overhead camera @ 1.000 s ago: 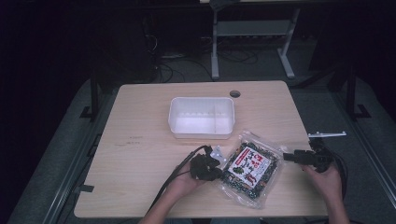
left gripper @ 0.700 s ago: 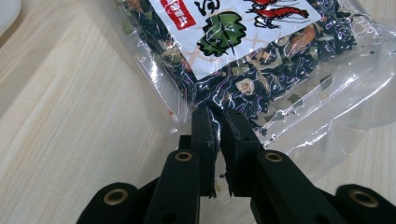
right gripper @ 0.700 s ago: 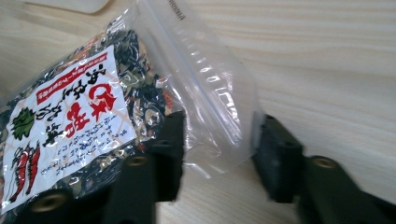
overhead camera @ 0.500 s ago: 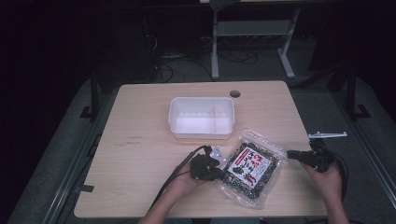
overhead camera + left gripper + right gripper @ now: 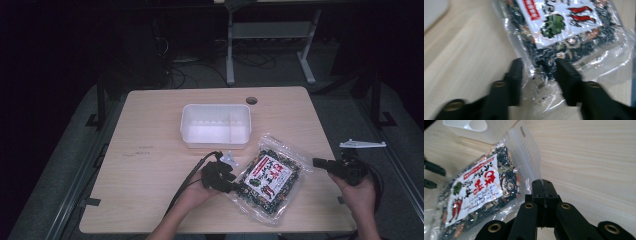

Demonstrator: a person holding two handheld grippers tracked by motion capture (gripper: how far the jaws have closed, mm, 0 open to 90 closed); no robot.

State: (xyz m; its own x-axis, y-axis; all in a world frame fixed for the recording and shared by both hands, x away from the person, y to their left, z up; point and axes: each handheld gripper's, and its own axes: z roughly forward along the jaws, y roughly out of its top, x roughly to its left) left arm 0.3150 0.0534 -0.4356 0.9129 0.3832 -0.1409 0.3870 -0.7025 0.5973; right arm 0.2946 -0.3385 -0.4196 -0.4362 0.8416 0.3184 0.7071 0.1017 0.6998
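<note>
**Snack bag pinched at one edge, released at the other**

The right gripper (image 5: 543, 185) is seen in its own view with both black jaws pressed flat together, and the clear sealed edge of the snack bag (image 5: 481, 192) is clamped between them. Its jaws have just been closing, and the plastic is now caught in the seam where they meet. In the high view the right gripper (image 5: 320, 162) is held by the right hand (image 5: 359, 192) near the table's right edge, its tips pointing toward the bag.

The left gripper (image 5: 537, 72) is shown with its jaws standing apart; they have just been opening. A crinkled corner of the snack bag (image 5: 564, 30) lies between them, and whether either pad still touches the film cannot be told through the blur. In the high view the left gripper (image 5: 225, 179) is held just beside the bag's lower left corner by the left hand (image 5: 197, 192).

The snack bag (image 5: 269, 176) is a clear pouch of dark dried contents with a white, red-lettered label, spread between the two grippers on the wooden table (image 5: 150, 165). A white plastic bin (image 5: 216, 125) stands just behind it, near the table's middle.
</note>
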